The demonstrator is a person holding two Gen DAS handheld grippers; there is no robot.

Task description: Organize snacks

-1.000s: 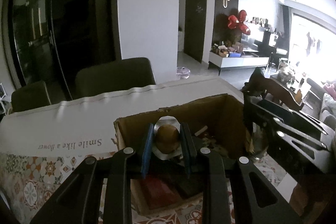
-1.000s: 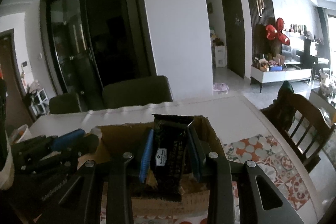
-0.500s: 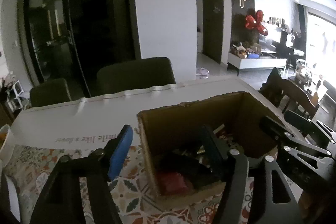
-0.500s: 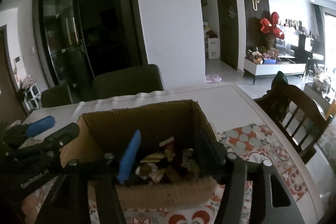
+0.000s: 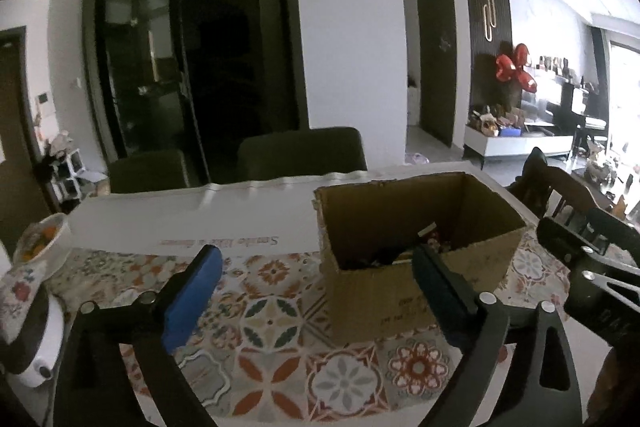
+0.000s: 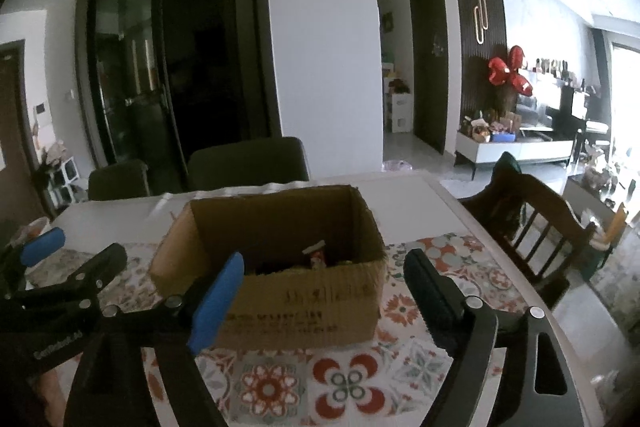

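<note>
An open cardboard box (image 5: 416, 291) stands on the patterned tablecloth (image 5: 280, 339); it also shows in the right wrist view (image 6: 304, 303). Several wrapped snacks (image 6: 316, 259) lie inside it, mostly hidden by its walls. My left gripper (image 5: 316, 275) is open and empty, in front of the box and a little to its left. My right gripper (image 6: 324, 279) is open and empty, in front of the box's near wall. The right gripper shows at the right edge of the left wrist view (image 5: 588, 259); the left gripper shows at the left of the right wrist view (image 6: 60, 267).
A white bowl (image 5: 40, 239) with orange contents sits at the table's far left. Dark chairs (image 5: 300, 155) stand behind the table, a wooden chair (image 6: 532, 223) at its right. A white round appliance (image 5: 36, 343) is at the near left.
Both grippers let go of their snacks into the box, opened wide and pulled back from it toward me; the box now sits farther ahead in both views.
</note>
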